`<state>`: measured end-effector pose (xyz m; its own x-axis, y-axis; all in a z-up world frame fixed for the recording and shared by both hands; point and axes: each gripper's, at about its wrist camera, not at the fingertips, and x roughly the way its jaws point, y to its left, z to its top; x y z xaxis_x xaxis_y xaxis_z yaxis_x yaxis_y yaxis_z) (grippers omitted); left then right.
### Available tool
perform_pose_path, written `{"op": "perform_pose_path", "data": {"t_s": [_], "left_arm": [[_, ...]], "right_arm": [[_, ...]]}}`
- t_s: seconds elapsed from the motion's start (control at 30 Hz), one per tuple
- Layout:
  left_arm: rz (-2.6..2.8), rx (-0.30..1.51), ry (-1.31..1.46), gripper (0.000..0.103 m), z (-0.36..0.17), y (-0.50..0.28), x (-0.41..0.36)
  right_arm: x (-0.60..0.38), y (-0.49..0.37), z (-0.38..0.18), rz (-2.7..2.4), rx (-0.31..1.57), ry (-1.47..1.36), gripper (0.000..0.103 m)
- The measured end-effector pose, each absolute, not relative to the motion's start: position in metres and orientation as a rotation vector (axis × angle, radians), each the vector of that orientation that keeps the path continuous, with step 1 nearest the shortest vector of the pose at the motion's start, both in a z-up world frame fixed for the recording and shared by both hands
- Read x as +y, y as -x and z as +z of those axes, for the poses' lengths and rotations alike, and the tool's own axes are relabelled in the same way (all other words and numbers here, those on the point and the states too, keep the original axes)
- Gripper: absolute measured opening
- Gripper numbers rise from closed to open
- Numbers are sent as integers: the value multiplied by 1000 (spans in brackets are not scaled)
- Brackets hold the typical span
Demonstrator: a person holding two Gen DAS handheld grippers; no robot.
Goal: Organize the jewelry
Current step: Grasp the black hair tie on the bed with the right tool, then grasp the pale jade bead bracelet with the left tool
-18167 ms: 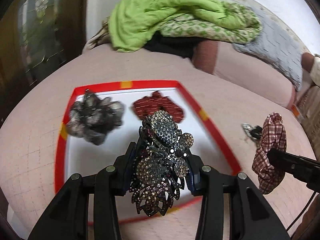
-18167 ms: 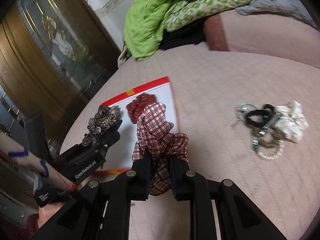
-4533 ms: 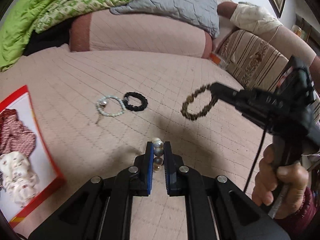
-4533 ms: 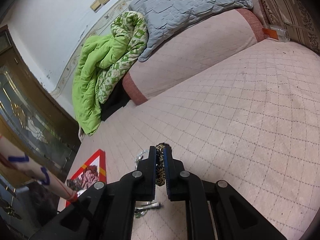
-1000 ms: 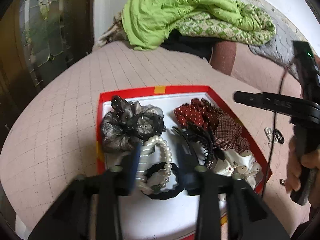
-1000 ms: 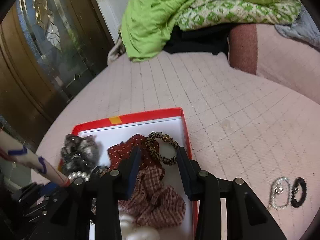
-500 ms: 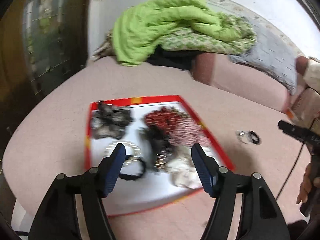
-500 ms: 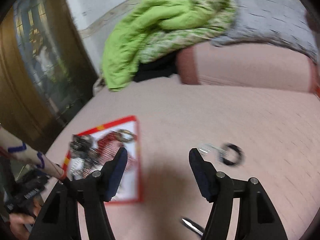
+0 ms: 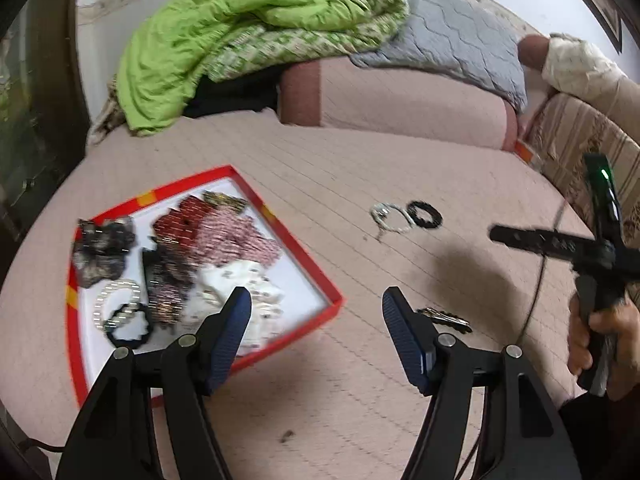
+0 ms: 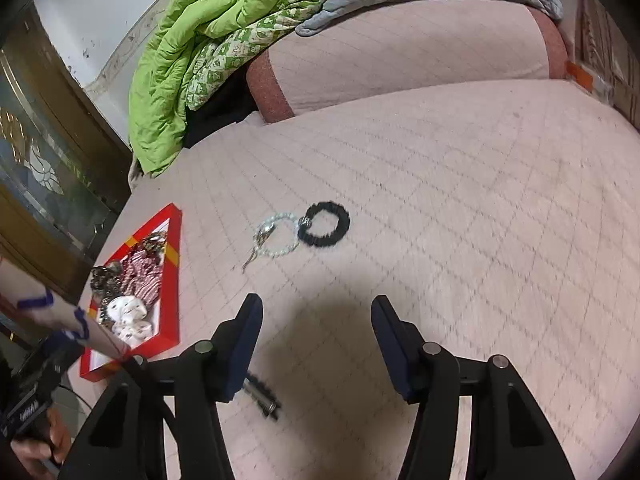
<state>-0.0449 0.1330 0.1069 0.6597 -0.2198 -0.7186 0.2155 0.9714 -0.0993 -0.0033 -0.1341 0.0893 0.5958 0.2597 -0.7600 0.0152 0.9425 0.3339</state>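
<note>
Black and blue-padded, the left tongs (image 9: 316,304) are standing spread with nothing between the pads, hanging above the pink quilted bed (image 9: 360,176) just off the near right corner of the red tray (image 9: 296,240). The right tongs (image 10: 316,312) are likewise gaping, though their jaws have just been closing a little, and nothing is lying between them either; bare quilt and their own shadow are showing below.

The left wrist view is showing the tray's whole white floor: a grey scrunchie (image 9: 102,252) at its far left, a red dotted one and a checked one (image 9: 236,236) toward the far right edge, a white scrunchie (image 9: 240,284) near the front, a pearl bracelet (image 9: 116,300) and a black band at the near left. It is also catching the right tongs from the side, with a hand (image 9: 600,344) gripping the handle at the bed's right edge. The right wrist view is giving only a sliver of the tray, at the bed's left edge, partly behind a sleeve (image 10: 60,320).

Both views are showing a clear beaded bracelet (image 10: 278,234) touching a black scrunchie (image 10: 324,224) out on the middle of the bed, well apart from the tray, and a dark hair clip (image 10: 262,394) lying near the front edge.

Beyond, a pink bolster (image 9: 400,100) is carrying a green quilt (image 9: 224,24) and a grey one (image 9: 452,40); a glazed wooden door (image 10: 44,128) is standing at the left.
</note>
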Motion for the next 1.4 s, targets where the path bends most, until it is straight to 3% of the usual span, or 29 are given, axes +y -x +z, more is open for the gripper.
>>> {"op": "perform_pose_path", "data": {"t_s": [0.17, 0.5, 0.63, 0.87, 0.97, 1.03, 1.33, 1.4], "left_arm": [[-270, 855, -15, 67, 100, 22, 111], [-287, 897, -12, 67, 89, -15, 92], [-296, 907, -23, 67, 88, -25, 86], [-342, 932, 14, 67, 92, -64, 70], [-368, 967, 39, 56, 90, -89, 59], [-389, 1010, 48, 42, 85, -109, 50], [-456, 1121, -17, 19, 55, -158, 8], [-449, 1136, -36, 19, 48, -165, 4]], "right_arm": [[-131, -35, 79, 143, 976, -291, 37], [-124, -109, 42, 76, 1062, -232, 35], [-122, -116, 31, 27, 1081, -173, 10], [-155, -83, 57, -33, 993, -268, 8], [-168, -53, 77, -21, 934, -380, 8], [-169, -39, 85, -11, 915, -407, 8], [-168, -32, 84, 50, 893, -497, 8], [-168, -34, 83, 57, 898, -505, 9]]}}
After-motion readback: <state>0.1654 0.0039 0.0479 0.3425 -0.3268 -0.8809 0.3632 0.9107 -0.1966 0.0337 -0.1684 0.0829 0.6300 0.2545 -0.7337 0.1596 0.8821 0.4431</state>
